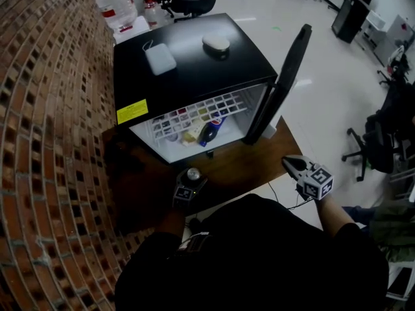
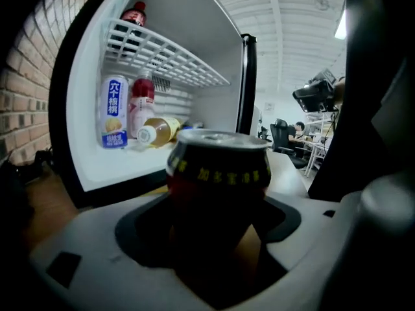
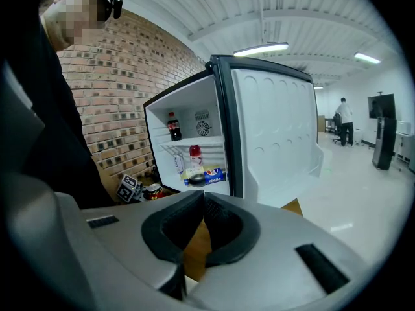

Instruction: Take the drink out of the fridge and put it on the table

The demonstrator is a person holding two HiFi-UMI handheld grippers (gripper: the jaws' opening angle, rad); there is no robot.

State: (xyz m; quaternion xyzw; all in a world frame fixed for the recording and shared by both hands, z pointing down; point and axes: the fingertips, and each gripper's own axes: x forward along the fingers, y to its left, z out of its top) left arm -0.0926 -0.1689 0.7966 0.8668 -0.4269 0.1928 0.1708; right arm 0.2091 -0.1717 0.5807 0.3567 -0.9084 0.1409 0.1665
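The left gripper's [image 1: 192, 178] jaws are clasped on a can [image 2: 219, 173], pads against its sides as far as the left gripper view shows. The right gripper's [image 3: 203, 220] jaws are closed tip to tip with nothing between them.

**Position.** The can stands upright on the table [image 1: 249, 164], just in front of the fridge [image 1: 194, 63] and outside its open mouth. The right gripper hangs well off to the fridge's right, past the open door [image 1: 289, 76].

**Progress.** Judged from this layout, the drink is already out of the fridge and set down on the table. What remains is for the left jaws to let go and draw back without tipping it.

**Writing.** A band of yellow Chinese characters runs round the can's dark rim and appears to read 加多宝凉茶. Inside the fridge, a blue-and-white tin [image 2: 115, 112] carries 六个核桃 in vertical print. A bottle [image 3: 206, 176] lying on its side shows the Pepsi name and roundel. A yellow sticker [image 1: 132, 111] on the fridge's side bears print too small to read.
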